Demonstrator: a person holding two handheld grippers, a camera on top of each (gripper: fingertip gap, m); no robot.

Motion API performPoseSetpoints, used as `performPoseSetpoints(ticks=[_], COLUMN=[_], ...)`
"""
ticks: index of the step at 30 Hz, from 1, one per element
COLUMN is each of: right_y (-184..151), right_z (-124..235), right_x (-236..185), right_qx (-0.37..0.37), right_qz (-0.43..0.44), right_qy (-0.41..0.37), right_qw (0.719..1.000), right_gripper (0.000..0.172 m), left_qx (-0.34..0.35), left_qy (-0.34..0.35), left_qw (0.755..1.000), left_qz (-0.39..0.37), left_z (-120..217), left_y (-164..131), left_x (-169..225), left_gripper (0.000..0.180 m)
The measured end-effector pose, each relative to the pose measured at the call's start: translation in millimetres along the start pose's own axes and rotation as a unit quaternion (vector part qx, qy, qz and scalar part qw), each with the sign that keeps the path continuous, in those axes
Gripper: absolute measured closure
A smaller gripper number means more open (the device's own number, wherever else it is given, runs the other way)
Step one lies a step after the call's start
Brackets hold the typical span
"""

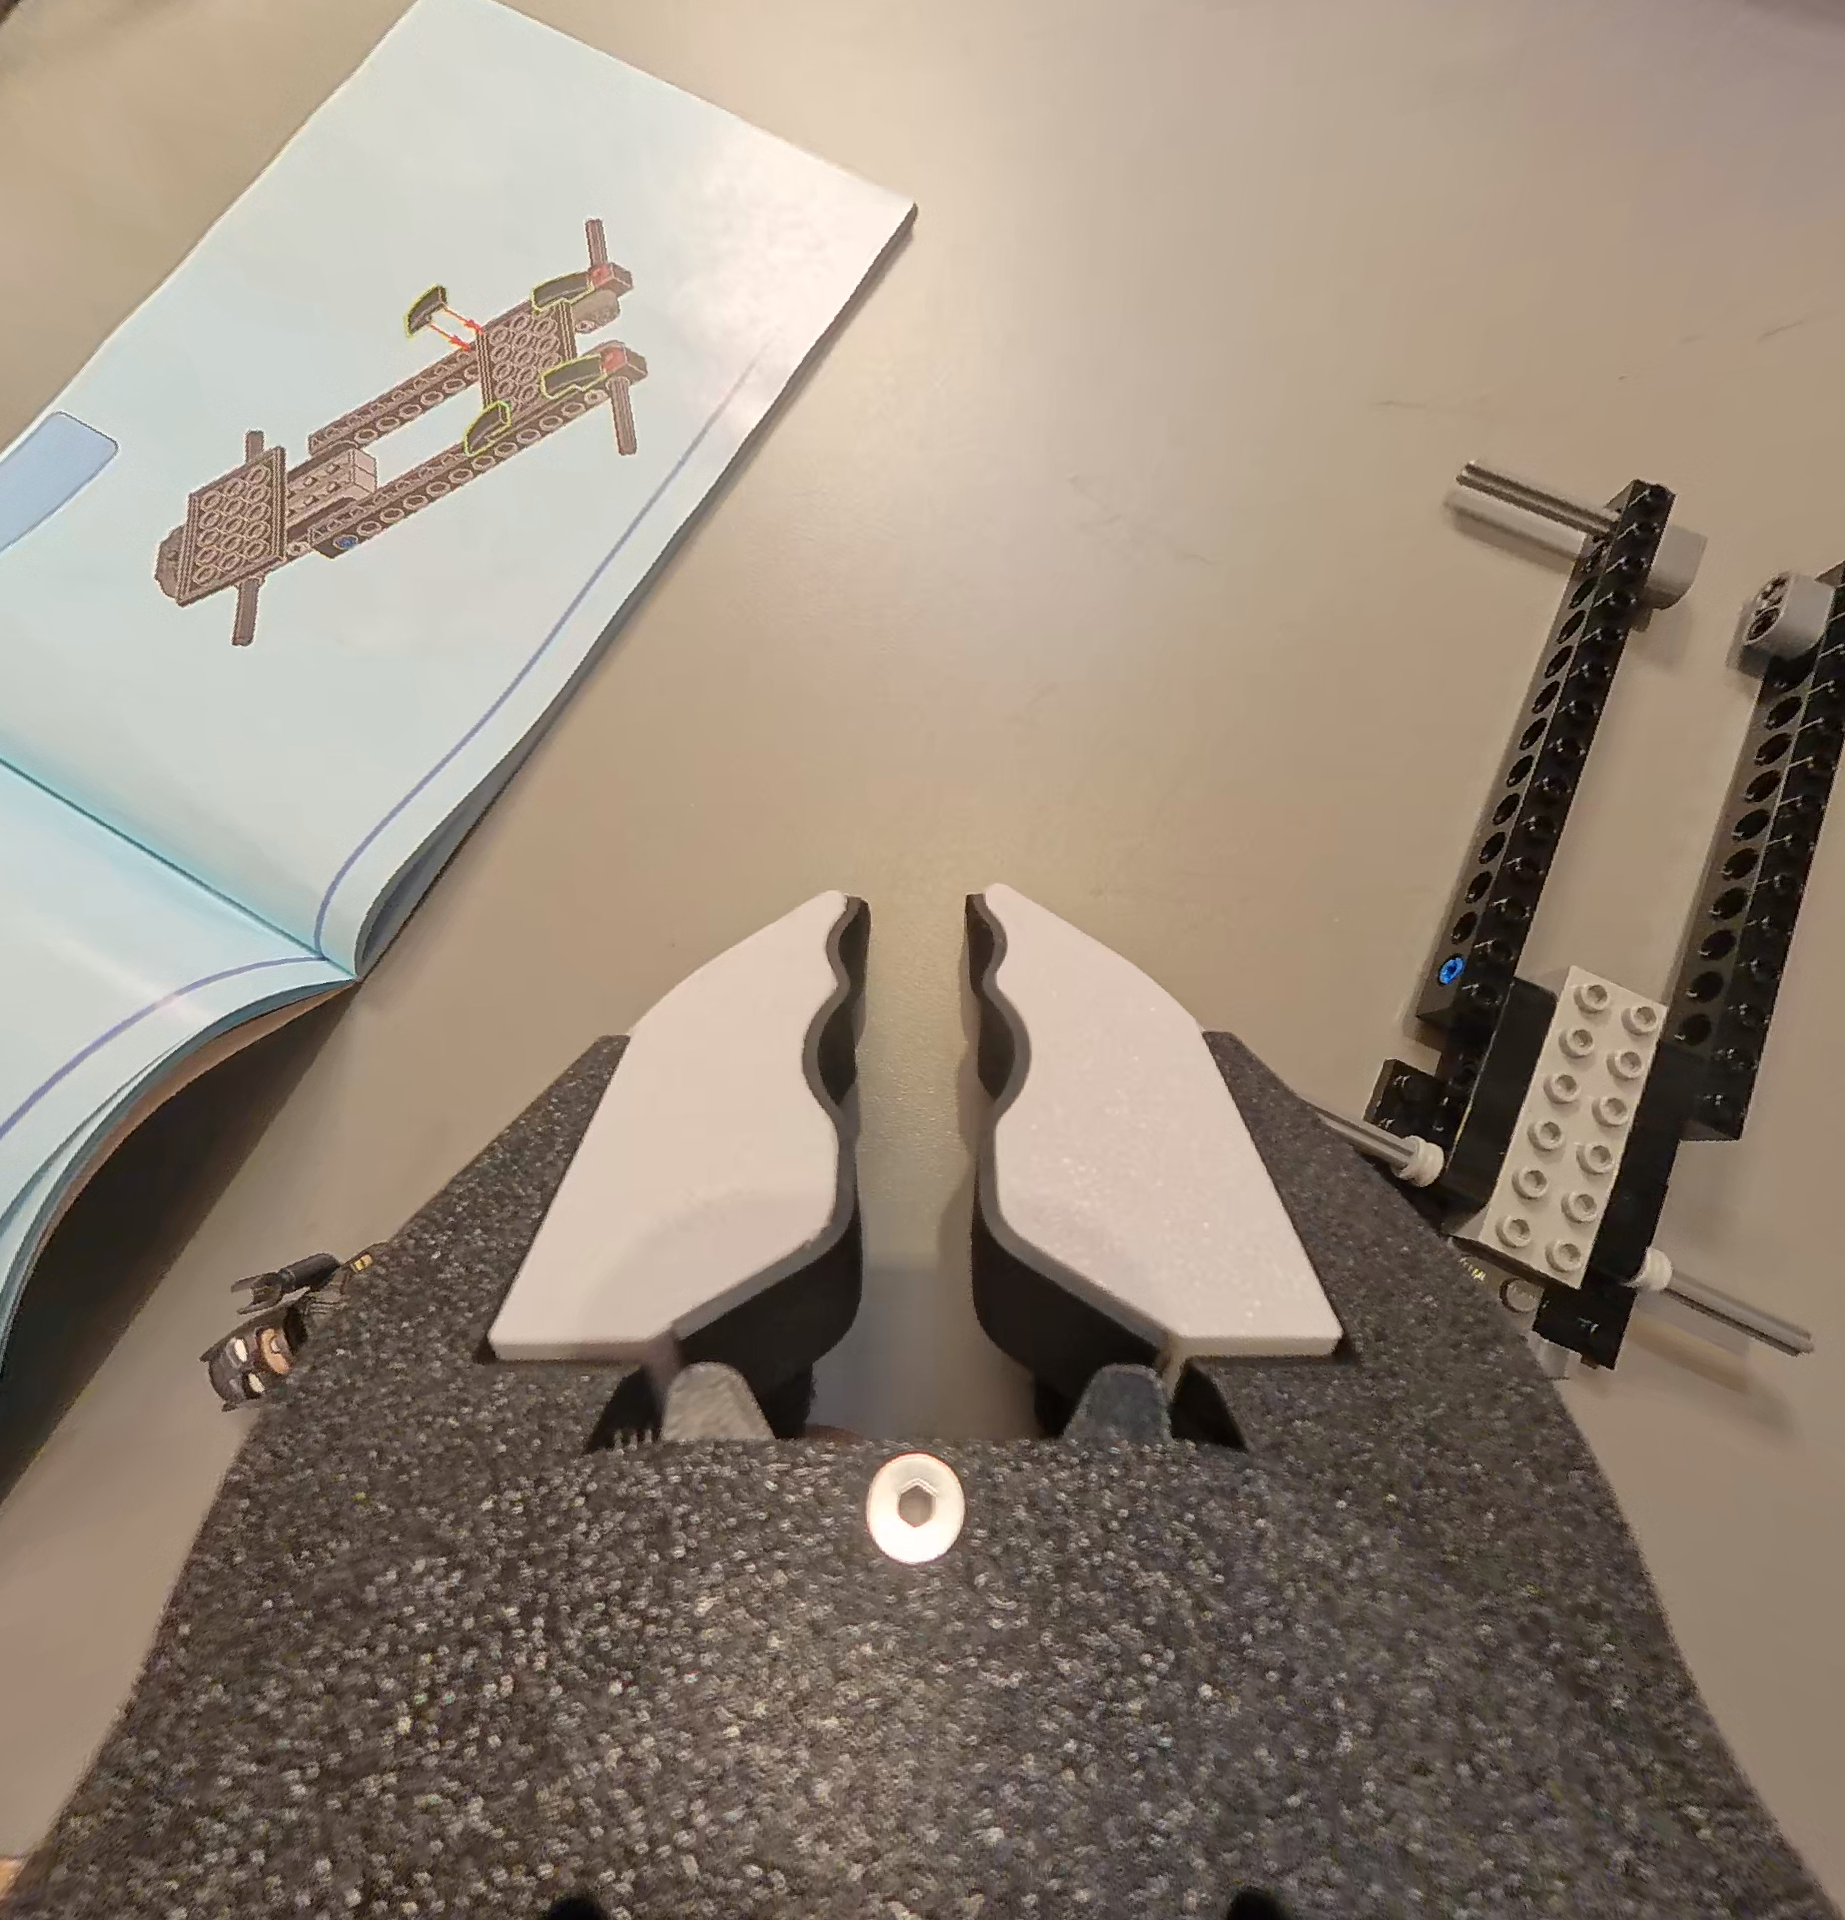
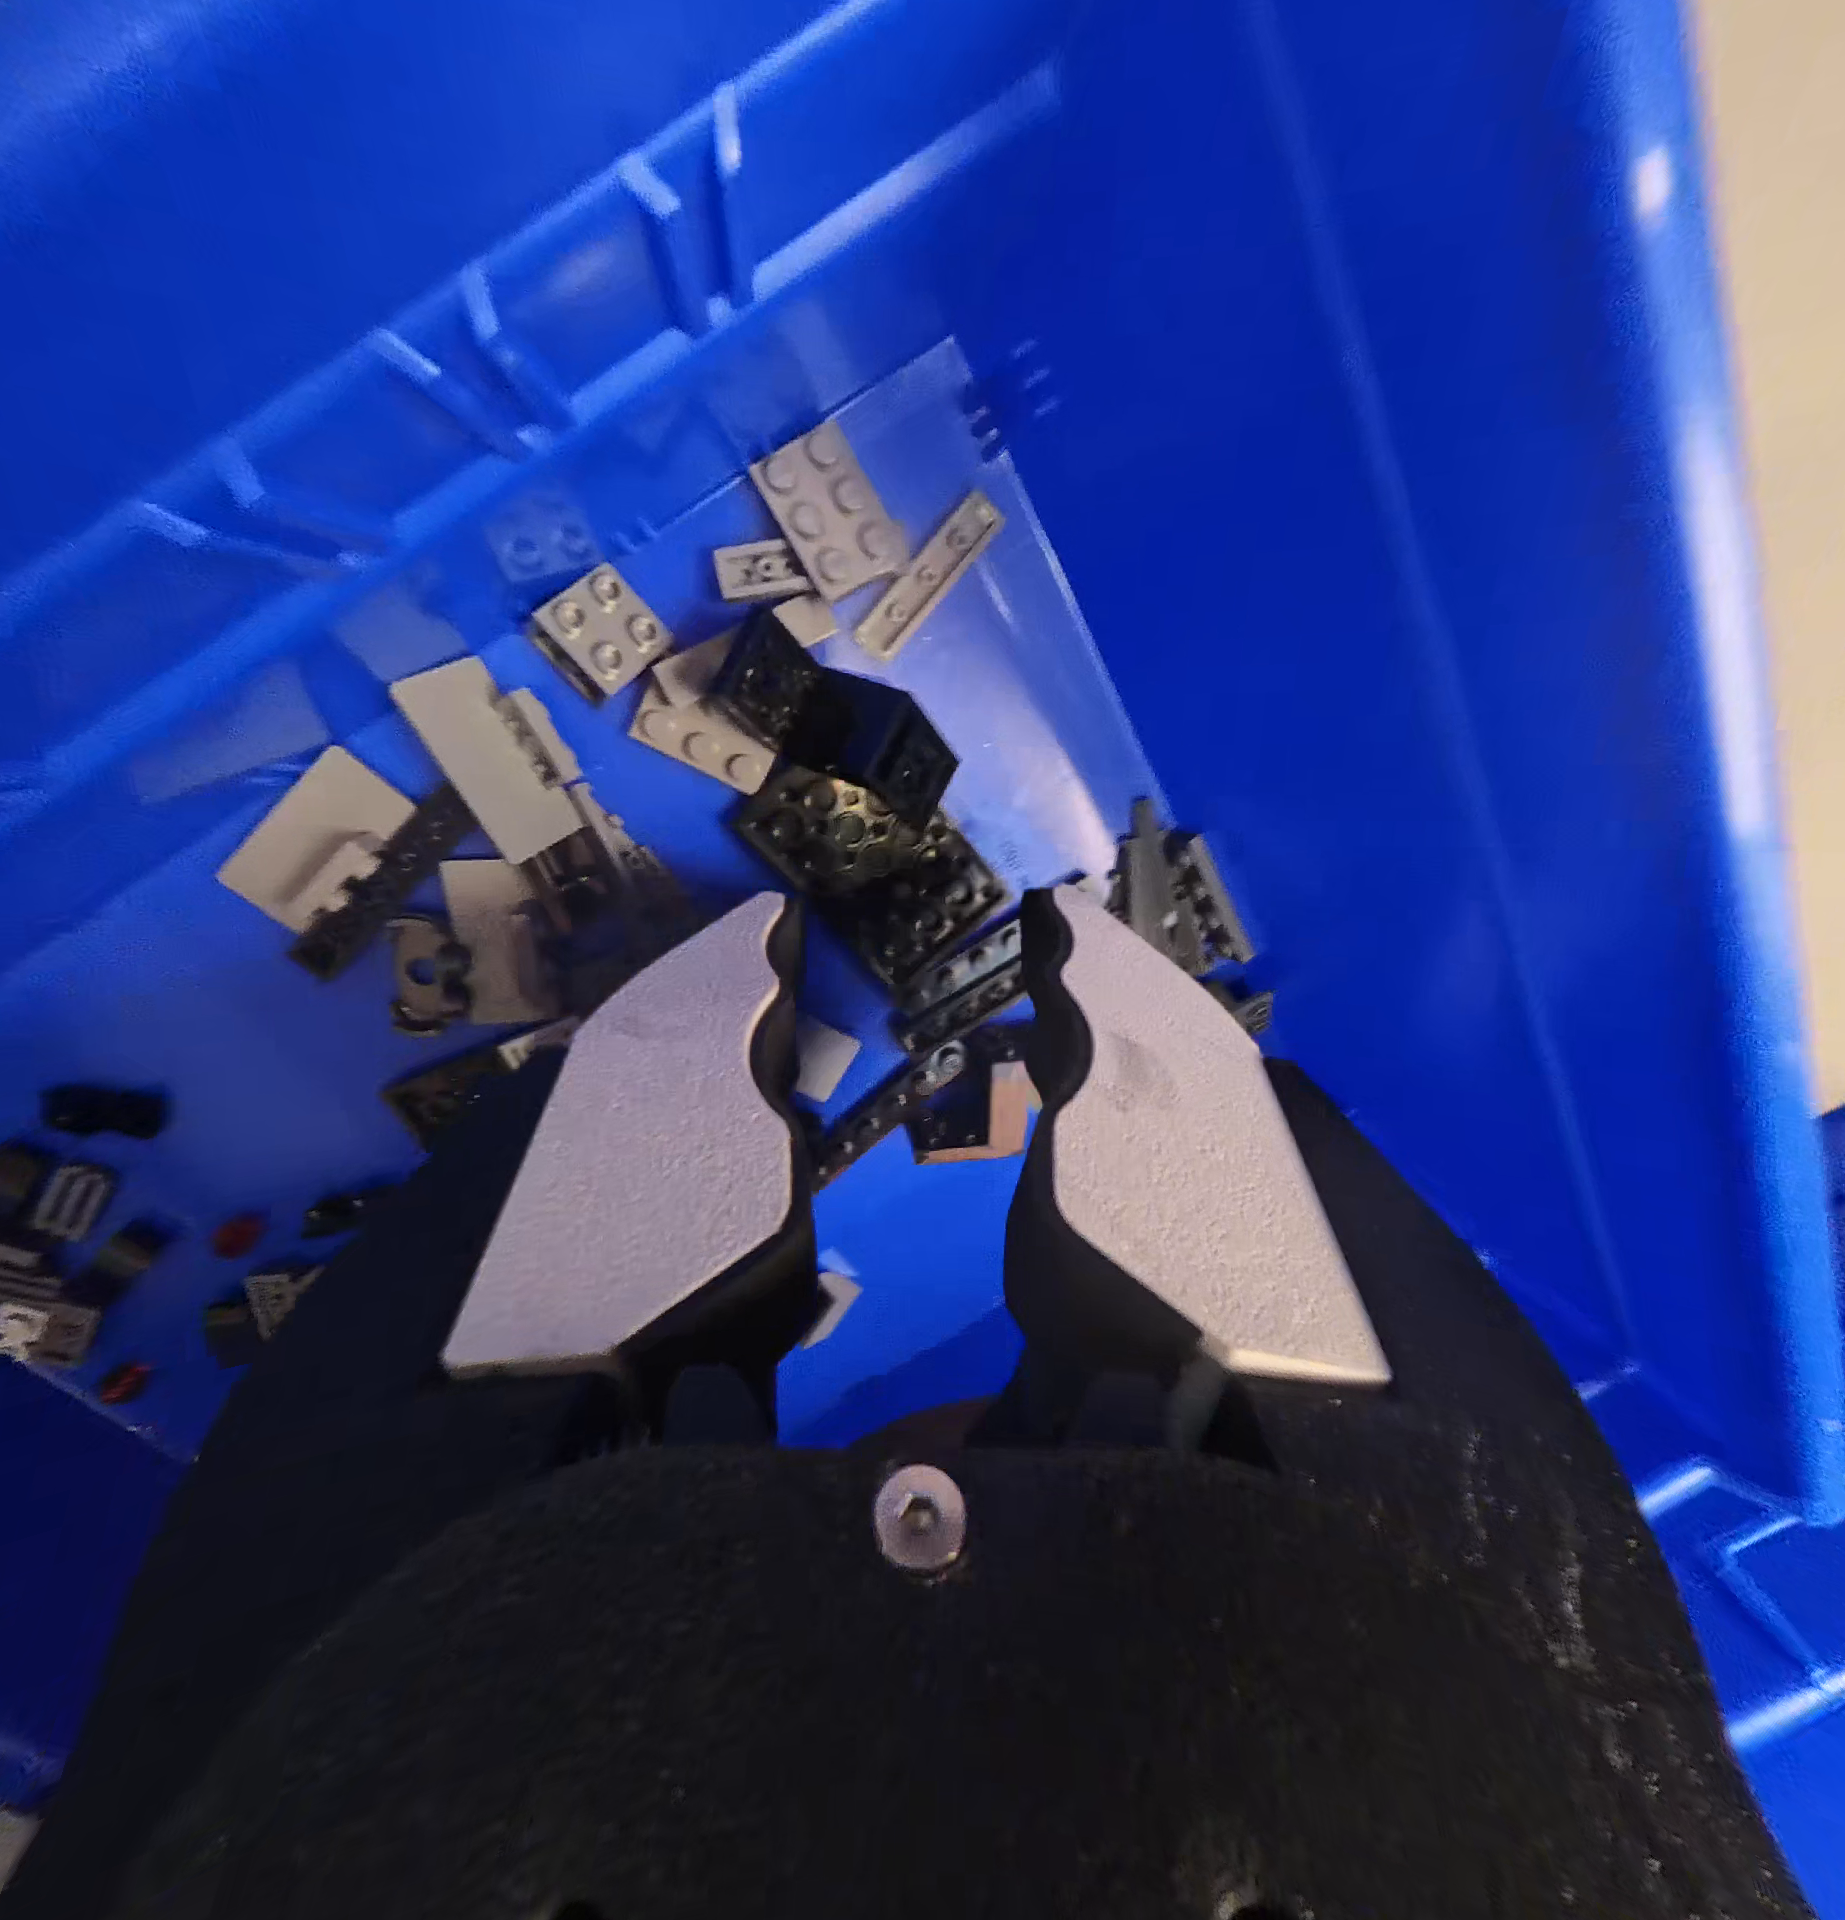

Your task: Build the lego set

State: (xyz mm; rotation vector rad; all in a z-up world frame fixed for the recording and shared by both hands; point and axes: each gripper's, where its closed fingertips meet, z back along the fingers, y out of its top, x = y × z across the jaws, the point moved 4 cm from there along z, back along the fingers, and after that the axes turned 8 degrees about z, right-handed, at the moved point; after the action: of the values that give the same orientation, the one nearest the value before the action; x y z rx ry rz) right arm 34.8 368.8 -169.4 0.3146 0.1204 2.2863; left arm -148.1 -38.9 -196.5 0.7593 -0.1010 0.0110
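The right tool (image 2: 907, 914), jaws parted and gripping nothing, hovers in the blue plastic bin (image 2: 1417, 623) over a black studded plate (image 2: 876, 862) — light, rigid, likely best pinched across its edges. The left tool (image 1: 916, 914) hangs bare over the counter (image 1: 1105, 416).

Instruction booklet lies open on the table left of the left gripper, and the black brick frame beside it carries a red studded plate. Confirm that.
Wrong colour: in the left wrist view the studded plate on the black brick frame is light grey. The instruction booklet and left gripper are as stated.
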Motion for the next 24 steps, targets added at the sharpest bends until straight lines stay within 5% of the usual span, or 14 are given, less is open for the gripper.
performPoseSetpoints(ticks=[10, 16, 24], right_y=[-1, -1, -9], right_z=[-16, -18, -1], right_x=[2, 1, 1], right_qx=[-0.017, -0.039, -0.085], right_qz=[0.047, 0.033, -0.006], right_qy=[0.107, 0.094, 0.028], right_qw=[0.993, 0.994, 0.996], right_gripper=[0.114, 0.134, 0.134], left_qx=[0.0, 0.0, 0.0], left_qy=[0.004, 0.004, 0.008], left_qw=[1.0, 1.0, 1.0], left_qz=[-0.002, -0.005, -0.012], left_z=[0, 0, 0], left_y=[0, 0, 0], left_x=[0, 0, 1], left_gripper=[0.162, 0.162, 0.16])
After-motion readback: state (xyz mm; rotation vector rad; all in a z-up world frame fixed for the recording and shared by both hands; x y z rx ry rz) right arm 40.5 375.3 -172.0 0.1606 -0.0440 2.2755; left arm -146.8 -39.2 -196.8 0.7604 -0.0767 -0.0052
